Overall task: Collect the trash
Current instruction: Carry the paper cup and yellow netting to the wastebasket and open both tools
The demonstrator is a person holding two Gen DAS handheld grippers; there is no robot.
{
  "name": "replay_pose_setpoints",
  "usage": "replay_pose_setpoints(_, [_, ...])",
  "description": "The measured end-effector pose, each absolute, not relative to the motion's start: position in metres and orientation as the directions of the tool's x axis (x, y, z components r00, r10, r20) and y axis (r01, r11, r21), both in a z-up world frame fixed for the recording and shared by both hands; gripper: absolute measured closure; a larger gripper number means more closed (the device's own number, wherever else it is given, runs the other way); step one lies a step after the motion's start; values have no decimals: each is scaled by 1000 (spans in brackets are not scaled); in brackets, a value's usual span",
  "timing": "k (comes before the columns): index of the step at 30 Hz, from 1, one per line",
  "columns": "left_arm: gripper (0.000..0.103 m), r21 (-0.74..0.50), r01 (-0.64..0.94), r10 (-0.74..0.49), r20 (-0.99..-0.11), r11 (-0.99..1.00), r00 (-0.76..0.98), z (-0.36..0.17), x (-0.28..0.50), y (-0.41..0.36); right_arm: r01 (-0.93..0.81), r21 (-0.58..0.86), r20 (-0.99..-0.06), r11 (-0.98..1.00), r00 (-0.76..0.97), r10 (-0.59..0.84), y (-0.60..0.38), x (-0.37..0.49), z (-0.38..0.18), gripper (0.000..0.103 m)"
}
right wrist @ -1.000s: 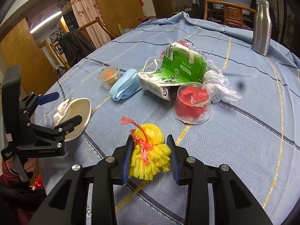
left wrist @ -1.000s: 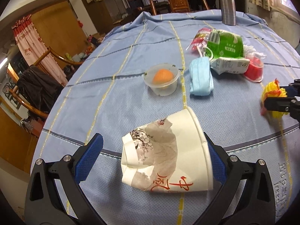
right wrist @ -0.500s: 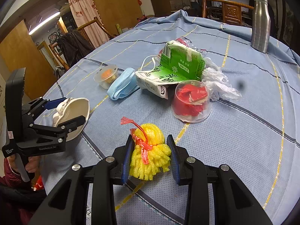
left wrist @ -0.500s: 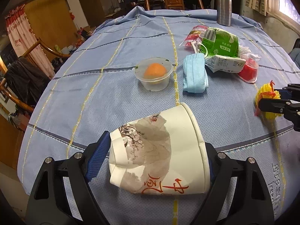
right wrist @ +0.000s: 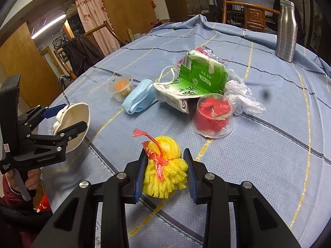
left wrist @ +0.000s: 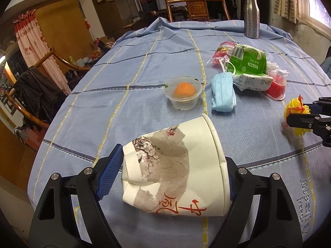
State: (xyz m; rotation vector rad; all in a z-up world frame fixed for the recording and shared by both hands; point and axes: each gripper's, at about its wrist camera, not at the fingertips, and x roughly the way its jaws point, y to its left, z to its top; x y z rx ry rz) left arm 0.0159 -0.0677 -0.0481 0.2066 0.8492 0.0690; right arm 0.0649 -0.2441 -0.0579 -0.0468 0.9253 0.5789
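Both grips loaded — trash in hand.
Left hand-held gripper point(left wrist: 173, 177) clamps crushed white paper cup point(left wrist: 175, 175) lying sideways; right hand-held gripper point(right wrist: 165, 171) pinches yellow foam net w/ red tie point(right wrist: 165, 165).

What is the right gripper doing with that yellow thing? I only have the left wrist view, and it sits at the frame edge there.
Observer: In the right wrist view, the right gripper has a blue pad on each side of the yellow foam net and is closed on it.
Reviewer: Is anything inside the paper cup in the left gripper?
Observer: Its mouth faces the right camera. The part of the inside that shows is plain white, with no contents visible.
Reviewer: And the red cup?
Observer: It is a clear cup standing upside down over crumpled red wrapping.
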Motion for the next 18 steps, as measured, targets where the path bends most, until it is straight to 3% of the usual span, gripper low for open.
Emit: replay_pose_setpoints(18, [26,166,-71,167,-682,983,712,-27,-20,-15,-562,147,-745,814,478,465,-192,38,-23,68])
